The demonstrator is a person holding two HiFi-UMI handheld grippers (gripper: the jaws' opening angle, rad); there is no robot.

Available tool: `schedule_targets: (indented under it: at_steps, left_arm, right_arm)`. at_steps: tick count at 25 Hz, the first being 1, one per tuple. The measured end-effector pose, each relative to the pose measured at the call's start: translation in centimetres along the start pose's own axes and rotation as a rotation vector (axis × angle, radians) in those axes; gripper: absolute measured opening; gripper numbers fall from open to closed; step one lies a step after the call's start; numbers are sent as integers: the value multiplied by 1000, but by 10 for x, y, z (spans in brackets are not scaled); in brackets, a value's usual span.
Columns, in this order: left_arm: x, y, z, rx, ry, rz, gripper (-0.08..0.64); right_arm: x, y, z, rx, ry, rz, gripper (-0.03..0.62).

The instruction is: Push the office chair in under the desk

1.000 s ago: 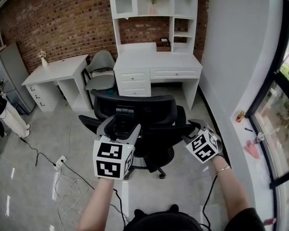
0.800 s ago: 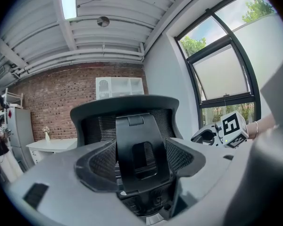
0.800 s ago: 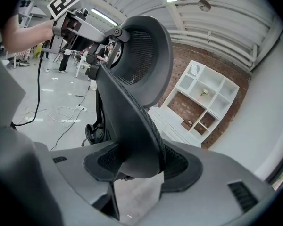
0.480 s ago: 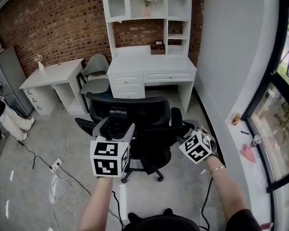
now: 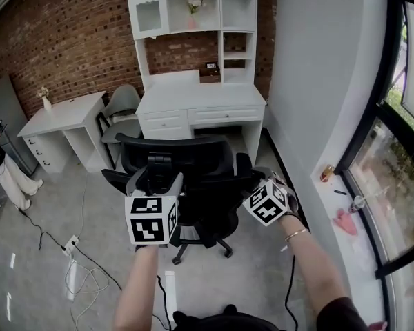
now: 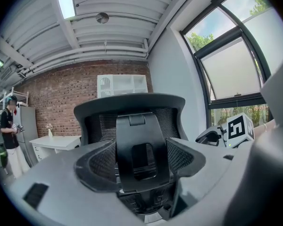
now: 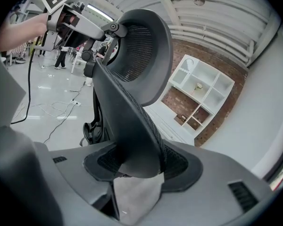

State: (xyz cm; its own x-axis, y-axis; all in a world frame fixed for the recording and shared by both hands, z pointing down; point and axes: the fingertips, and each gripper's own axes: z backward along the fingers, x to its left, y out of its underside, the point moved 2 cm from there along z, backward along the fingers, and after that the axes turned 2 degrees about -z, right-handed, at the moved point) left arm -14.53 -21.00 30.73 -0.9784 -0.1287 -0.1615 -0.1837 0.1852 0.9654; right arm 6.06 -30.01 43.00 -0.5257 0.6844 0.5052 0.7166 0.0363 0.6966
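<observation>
A black mesh office chair [image 5: 193, 161] stands on the floor just in front of the white desk [image 5: 193, 88], its back toward me. My left gripper [image 5: 155, 178] is shut on the black bracket [image 6: 141, 140] at the middle of the chair's back, below the headrest [image 6: 129, 105]. My right gripper [image 5: 252, 181] is shut on the right edge of the backrest [image 7: 127, 126], which runs up between its pads. The chair's seat and base are mostly hidden behind the backrest and the grippers.
A shelf hutch [image 5: 193, 5] rises over the desk against the brick wall. A second white desk [image 5: 62, 116] and a grey chair [image 5: 121, 112] stand at the left. Cables [image 5: 83, 267] lie on the floor left. A grey wall and a window sill [image 5: 345, 219] run along the right.
The chair and both grippers have moved a little forward toward the desk. Both grips look the same as before.
</observation>
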Motion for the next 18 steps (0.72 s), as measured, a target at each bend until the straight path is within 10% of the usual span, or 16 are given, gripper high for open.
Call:
schedule_targets:
  at_steps: [18]
  left_arm:
    - [-37,-29,-124,8,10,15,307]
  right_arm:
    - [-105,39,-56,27,28,-22,232]
